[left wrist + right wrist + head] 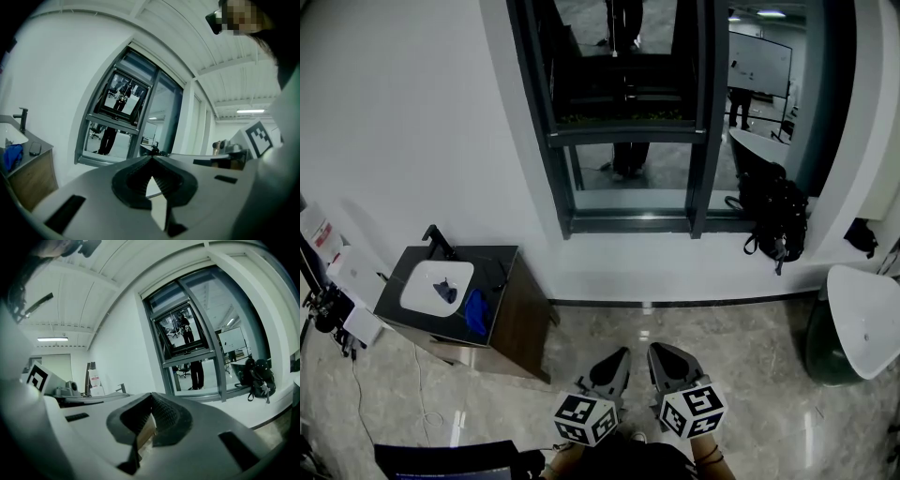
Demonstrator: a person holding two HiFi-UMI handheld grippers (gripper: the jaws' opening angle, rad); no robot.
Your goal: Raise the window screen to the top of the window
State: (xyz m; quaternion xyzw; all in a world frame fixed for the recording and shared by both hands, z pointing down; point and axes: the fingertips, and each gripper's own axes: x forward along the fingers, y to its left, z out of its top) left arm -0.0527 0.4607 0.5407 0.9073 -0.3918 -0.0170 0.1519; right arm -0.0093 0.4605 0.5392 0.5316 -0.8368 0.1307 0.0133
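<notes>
Screen cannot be told apart from the dark window (628, 122) in the wall ahead, above the sill. You hold the left gripper (617, 367) and right gripper (667, 364) low, side by side, both closed on nothing and well apart from it. The approach looks not yet begun. Next, step in, open the jaws, and find the screen's bottom bar.
</notes>
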